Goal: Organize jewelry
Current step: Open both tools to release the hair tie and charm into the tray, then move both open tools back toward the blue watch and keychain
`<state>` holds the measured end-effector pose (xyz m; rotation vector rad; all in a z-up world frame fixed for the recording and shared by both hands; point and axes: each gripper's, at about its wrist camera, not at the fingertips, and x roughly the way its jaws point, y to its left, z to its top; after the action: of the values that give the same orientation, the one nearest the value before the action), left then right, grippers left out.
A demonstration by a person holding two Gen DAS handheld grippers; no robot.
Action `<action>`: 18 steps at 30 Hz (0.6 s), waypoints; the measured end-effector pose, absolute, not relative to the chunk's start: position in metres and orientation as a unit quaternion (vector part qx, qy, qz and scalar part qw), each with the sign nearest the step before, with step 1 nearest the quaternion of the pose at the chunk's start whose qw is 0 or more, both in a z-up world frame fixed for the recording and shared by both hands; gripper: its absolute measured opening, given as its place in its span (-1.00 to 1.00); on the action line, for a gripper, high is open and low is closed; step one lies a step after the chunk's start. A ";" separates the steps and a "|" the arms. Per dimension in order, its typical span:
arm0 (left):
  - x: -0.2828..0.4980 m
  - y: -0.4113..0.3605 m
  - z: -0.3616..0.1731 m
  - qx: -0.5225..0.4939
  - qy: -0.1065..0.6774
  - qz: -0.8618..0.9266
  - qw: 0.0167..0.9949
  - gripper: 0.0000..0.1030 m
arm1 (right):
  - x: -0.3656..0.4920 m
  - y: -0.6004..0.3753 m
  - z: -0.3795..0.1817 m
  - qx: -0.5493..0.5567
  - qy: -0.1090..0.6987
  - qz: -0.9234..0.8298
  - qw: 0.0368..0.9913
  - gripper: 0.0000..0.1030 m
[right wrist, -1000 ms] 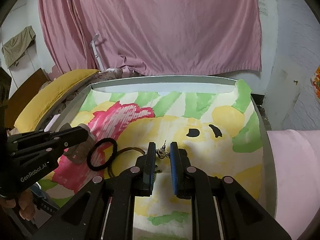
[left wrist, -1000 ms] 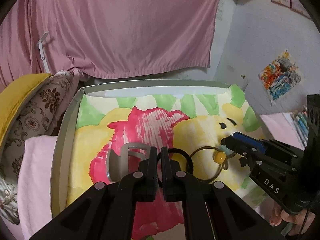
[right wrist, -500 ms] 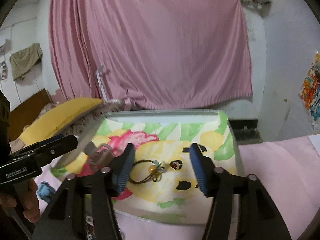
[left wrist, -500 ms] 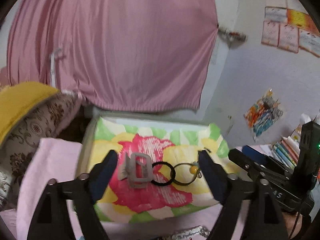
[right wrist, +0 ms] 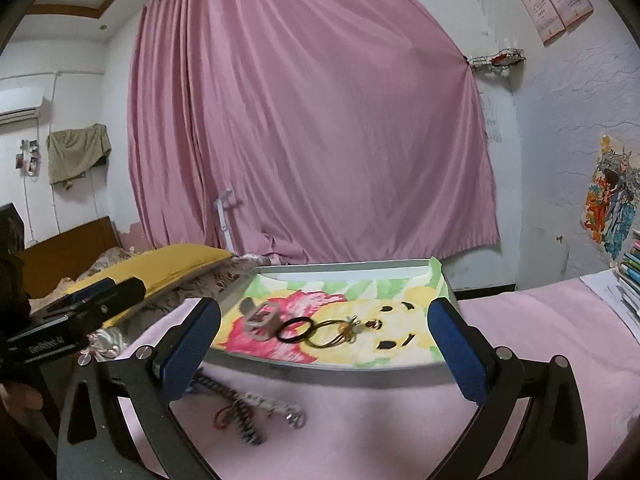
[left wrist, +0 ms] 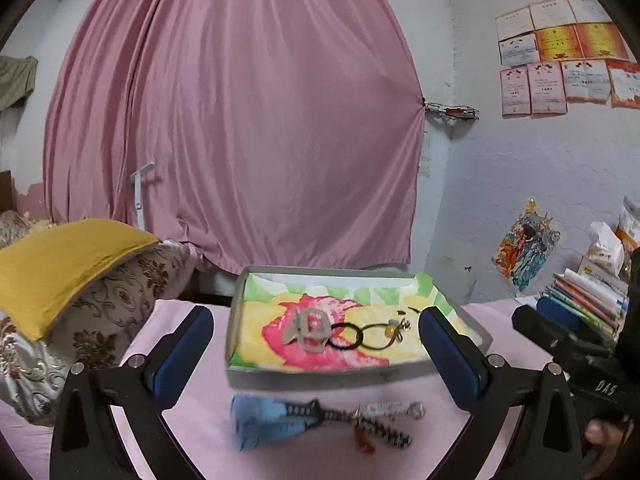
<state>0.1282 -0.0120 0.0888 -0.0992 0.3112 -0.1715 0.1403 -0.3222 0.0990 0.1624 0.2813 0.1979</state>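
A flat tray (left wrist: 236, 320) (right wrist: 440, 280) with a flower-painted lining lies on the pink bed cover. In it lie a grey hair claw clip (left wrist: 310, 330) (right wrist: 262, 320), a black hair tie (left wrist: 346, 336) (right wrist: 296, 329), a brown cord with a yellow bead (left wrist: 386, 334) (right wrist: 340, 330) and a small red earring (right wrist: 375, 323). In front of the tray lie a blue tassel (left wrist: 260, 420) and beaded chains (left wrist: 384, 420) (right wrist: 248, 408). My left gripper (left wrist: 316, 356) and my right gripper (right wrist: 324, 352) are both open, empty, held back above the cover.
A yellow pillow (left wrist: 60, 264) on a patterned pillow (left wrist: 100, 312) lies at the left. Stacked books (left wrist: 584, 296) stand at the right. A pink curtain (left wrist: 240, 140) hangs behind the tray. The right gripper's body (left wrist: 580, 356) shows at the left view's right edge.
Both grippers have opened wide and pulled back from the tray. The hair tie and the earring they held now lie in the tray.
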 end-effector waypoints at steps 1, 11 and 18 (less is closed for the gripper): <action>0.122 -0.011 0.088 -0.048 0.153 -0.085 0.983 1.00 | 0.133 -0.321 0.099 0.081 0.137 0.101 0.982 0.97; 0.086 0.012 0.059 -0.043 0.169 -0.076 0.982 1.00 | 0.093 -0.302 0.083 0.051 0.121 0.108 0.986 0.97; 0.083 0.032 0.039 -0.049 0.191 -0.062 0.979 1.00 | 0.091 -0.294 0.065 0.034 0.149 0.110 0.982 0.97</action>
<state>0.0831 0.0323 0.0387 -0.0979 0.3838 -0.1244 0.0907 -0.2936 0.0653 0.0681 0.2998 0.2212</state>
